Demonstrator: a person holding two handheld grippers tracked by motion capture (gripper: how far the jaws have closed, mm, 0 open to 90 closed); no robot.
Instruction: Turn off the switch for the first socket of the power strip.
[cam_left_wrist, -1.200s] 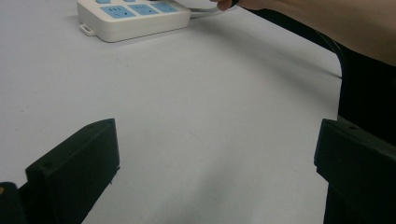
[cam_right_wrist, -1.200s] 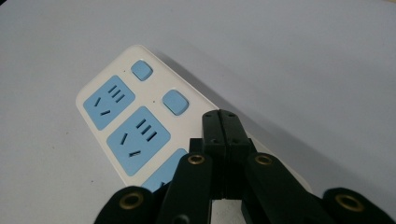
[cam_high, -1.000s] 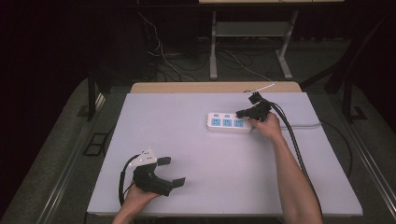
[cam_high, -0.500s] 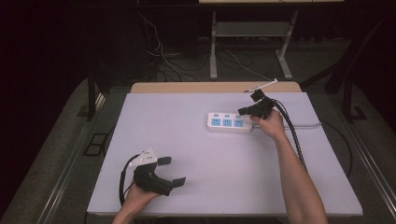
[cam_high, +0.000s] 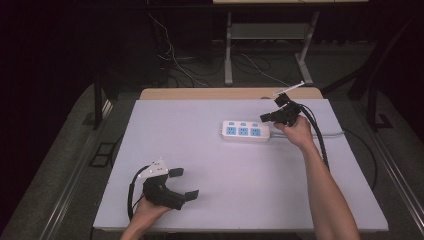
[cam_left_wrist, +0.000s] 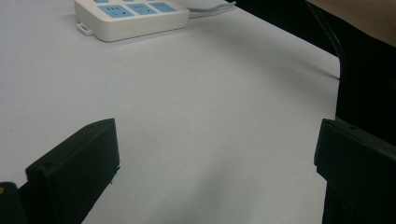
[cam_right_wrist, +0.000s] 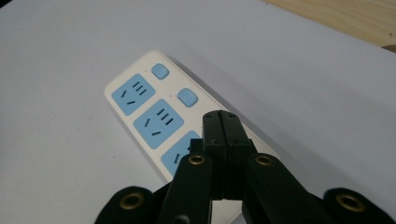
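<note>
A white power strip (cam_high: 246, 131) with three blue sockets and blue switches lies flat on the white table (cam_high: 200, 150), right of centre. My right gripper (cam_high: 263, 118) hovers just above the strip's right end, jaws shut with nothing between them. In the right gripper view its closed tips (cam_right_wrist: 223, 116) hang over the nearest socket of the strip (cam_right_wrist: 154, 112). My left gripper (cam_high: 186, 183) rests at the near left of the table, jaws open and empty. In the left gripper view its jaws (cam_left_wrist: 215, 140) stand wide apart, with the strip (cam_left_wrist: 130, 16) far ahead.
The strip's white cord (cam_high: 330, 134) runs off to the right table edge. A wooden board edge (cam_high: 225, 93) borders the table at the back. Beyond it are metal desk legs (cam_high: 228, 50) and loose cables on the dark floor.
My right gripper has lifted a little above the strip's right end, still shut. The left gripper has stayed put.
</note>
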